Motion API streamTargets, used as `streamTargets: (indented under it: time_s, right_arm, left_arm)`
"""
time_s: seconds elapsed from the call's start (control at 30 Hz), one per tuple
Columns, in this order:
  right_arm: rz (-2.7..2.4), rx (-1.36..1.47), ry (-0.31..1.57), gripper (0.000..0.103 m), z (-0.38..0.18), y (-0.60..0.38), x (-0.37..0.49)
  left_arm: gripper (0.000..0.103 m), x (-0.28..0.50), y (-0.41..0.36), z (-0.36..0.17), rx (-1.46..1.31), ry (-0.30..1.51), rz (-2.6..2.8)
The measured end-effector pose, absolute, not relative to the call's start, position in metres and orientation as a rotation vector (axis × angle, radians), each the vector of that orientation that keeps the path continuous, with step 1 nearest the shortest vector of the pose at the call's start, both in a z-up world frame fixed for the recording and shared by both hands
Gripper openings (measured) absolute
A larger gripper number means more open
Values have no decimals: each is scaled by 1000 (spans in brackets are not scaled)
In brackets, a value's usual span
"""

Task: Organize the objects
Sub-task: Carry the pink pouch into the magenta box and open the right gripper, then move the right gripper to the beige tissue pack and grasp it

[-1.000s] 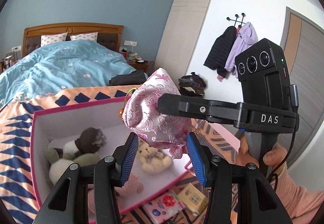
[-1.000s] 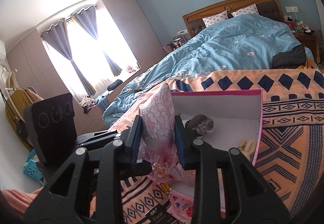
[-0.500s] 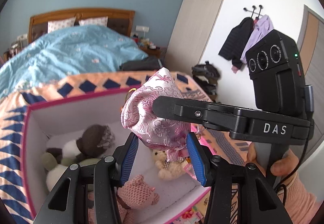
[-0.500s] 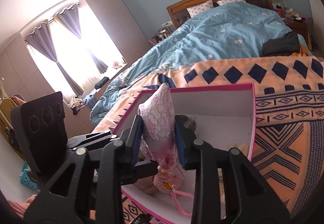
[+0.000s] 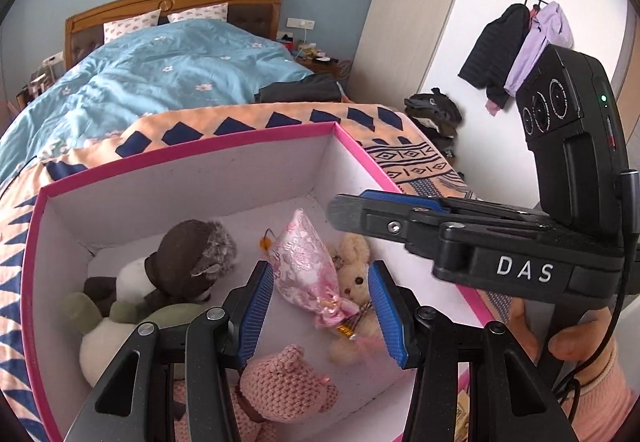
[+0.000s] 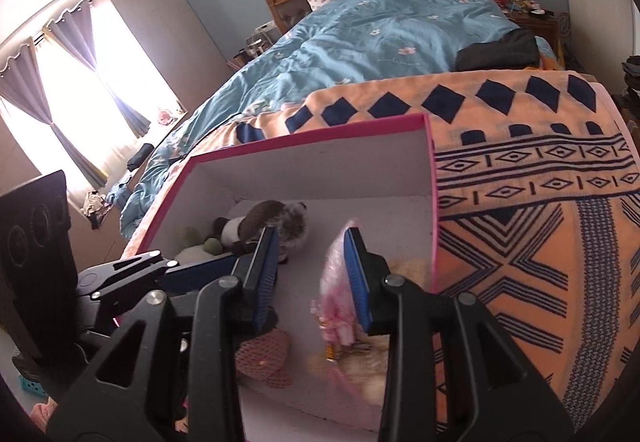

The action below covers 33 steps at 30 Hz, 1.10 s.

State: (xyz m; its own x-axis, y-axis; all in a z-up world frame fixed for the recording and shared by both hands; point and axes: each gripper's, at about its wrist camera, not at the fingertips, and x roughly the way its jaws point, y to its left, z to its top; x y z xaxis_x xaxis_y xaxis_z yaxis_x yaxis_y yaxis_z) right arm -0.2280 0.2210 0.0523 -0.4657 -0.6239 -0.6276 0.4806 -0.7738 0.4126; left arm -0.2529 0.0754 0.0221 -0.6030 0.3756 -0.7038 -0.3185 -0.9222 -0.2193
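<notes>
A pink-rimmed white box [image 5: 188, 146] [image 6: 320, 134] stands on the patterned blanket. Inside it lies a pink brocade pouch [image 5: 308, 274] [image 6: 338, 282], resting against a beige teddy bear [image 5: 354, 282]. A brown-and-white plush [image 5: 188, 262] [image 6: 256, 222], a green-and-white plush [image 5: 104, 326] and a pink knitted toy [image 5: 280, 386] also lie in the box. My right gripper [image 6: 314, 278] [image 5: 404, 210] is open above the box, with the pouch loose beside its right finger. My left gripper [image 5: 322, 306] is open and empty above the pouch.
The orange and navy blanket [image 6: 520, 162] covers the bed's foot around the box. A blue duvet [image 5: 160, 82] lies behind it, with a dark folded garment [image 6: 496, 50] on it. Coats [image 5: 516, 42] hang on the wall at the right.
My right gripper has opened and let go of the pouch, which has dropped into the box beside the teddy bear. Both grippers have come closer over the box.
</notes>
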Motion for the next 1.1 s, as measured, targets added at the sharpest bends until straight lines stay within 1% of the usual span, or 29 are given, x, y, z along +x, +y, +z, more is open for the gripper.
streamTargets:
  time_s: [0.23, 0.33, 0.4, 0.47, 0.63, 0.7, 0.8, 0.97, 1.1]
  right_arm:
    - [-2229, 1038, -212, 36, 53, 229, -215]
    - [-2228, 1016, -198, 38, 55, 231, -206]
    - [-2220, 1001, -206, 43, 57, 234, -200]
    - [-2216, 977, -206, 44, 60, 238, -192]
    - [-2195, 917, -209, 45, 69, 249, -170]
    - [-2184, 895, -204, 49, 72, 252, -161]
    - [-2176, 862, -189, 50, 76, 258, -145]
    - [-2155, 831, -156, 50, 76, 265, -118]
    - [-2151, 827, -127, 50, 73, 274, -99]
  left_arm:
    - [51, -237, 71, 21, -1075, -92, 2520]
    - [52, -227, 70, 23, -1042, -82, 2531]
    - [54, -220, 69, 24, -1019, -80, 2529]
    - [58, -212, 67, 27, -989, -81, 2537]
    - [60, -186, 61, 31, -929, -89, 2541]
    - [62, -173, 59, 34, -898, -87, 2533]
    - [65, -152, 58, 39, -849, -73, 2535]
    - [65, -122, 60, 42, -784, -52, 2537]
    - [66, -105, 67, 33, -796, -40, 2498]
